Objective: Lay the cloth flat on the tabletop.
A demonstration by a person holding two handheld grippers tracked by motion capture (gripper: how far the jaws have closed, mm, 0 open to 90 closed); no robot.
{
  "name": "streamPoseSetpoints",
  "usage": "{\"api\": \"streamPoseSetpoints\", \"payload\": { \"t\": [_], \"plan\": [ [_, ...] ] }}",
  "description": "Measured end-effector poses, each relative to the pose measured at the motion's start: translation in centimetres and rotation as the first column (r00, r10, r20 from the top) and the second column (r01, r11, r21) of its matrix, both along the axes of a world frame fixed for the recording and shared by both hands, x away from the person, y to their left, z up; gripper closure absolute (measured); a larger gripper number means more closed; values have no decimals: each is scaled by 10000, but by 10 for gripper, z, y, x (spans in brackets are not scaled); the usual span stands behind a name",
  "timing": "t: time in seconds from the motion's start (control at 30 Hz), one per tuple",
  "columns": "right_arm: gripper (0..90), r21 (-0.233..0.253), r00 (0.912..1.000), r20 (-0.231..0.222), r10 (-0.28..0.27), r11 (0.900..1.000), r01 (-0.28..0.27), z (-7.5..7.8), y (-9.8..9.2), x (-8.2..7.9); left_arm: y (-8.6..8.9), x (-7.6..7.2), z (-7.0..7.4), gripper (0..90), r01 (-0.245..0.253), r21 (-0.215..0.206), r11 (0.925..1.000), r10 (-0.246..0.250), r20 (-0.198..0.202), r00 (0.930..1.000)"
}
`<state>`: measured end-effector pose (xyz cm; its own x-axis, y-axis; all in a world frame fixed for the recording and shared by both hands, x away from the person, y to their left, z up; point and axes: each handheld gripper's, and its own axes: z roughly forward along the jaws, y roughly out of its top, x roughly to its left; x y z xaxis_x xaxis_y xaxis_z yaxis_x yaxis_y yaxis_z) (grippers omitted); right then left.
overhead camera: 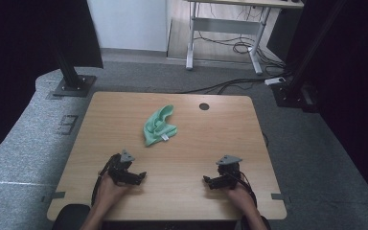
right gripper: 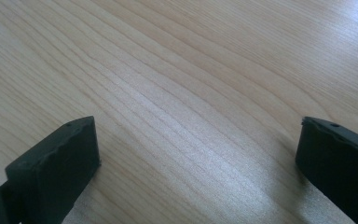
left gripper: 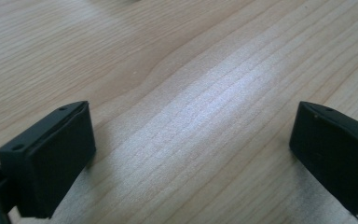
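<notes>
Jaws spread wide on both grippers, low in frame; cloth [overhead camera: 159, 125] up-centre on worktop [overhead camera: 211, 139], slanted upward-right, nearer left gripper [overhead camera: 133, 178] than right gripper [overhead camera: 214, 181].

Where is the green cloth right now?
In the high view the green cloth lies crumpled on the wooden table, left of centre, beyond the left gripper.

Bare table [overhead camera: 196, 143] between both grippers and the green cloth [overhead camera: 159, 125]; no obstacles
</notes>
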<state>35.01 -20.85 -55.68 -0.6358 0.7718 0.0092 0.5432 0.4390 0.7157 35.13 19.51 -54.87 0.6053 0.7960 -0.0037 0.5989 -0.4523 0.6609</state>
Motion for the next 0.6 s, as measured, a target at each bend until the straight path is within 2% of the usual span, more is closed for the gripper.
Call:
{"api": "streamPoseSetpoints", "payload": {
  "t": [0.6],
  "plan": [
    [0, 1, 10000, -7, 7, 10000, -7, 0, 0, 0, -1, 1, 0, 13, 3, -33, 10000, -3, -3, 10000]
  ]
}}
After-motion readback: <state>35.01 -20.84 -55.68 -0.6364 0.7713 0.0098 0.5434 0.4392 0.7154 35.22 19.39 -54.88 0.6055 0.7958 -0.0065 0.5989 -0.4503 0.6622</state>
